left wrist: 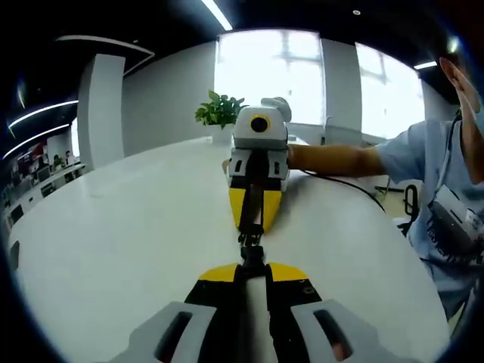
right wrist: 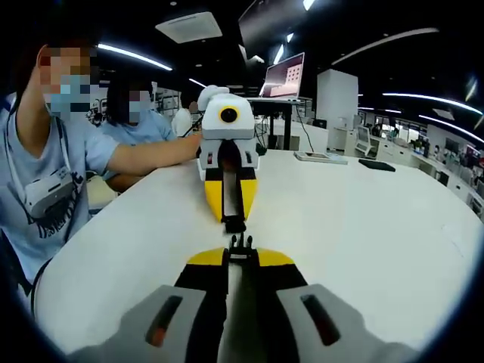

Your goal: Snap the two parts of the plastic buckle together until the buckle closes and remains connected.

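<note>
The black plastic buckle (left wrist: 252, 249) sits mid-table, its two parts (right wrist: 235, 224) (right wrist: 240, 243) tip to tip; whether they are latched is too small to tell. White table (left wrist: 113, 249) lies open all round. The left gripper (left wrist: 252, 266) rises from 6 o'clock, the right gripper (left wrist: 255, 227) faces it from 12; each clamps narrowly on a buckle part. A person's forearm (left wrist: 333, 160) reaches in from 3 o'clock.

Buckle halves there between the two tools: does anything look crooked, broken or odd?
Nothing stands out. The left gripper and right gripper each pinch a black buckle half, lined up tip to tip above the white table. A small gap still separates them.
</note>
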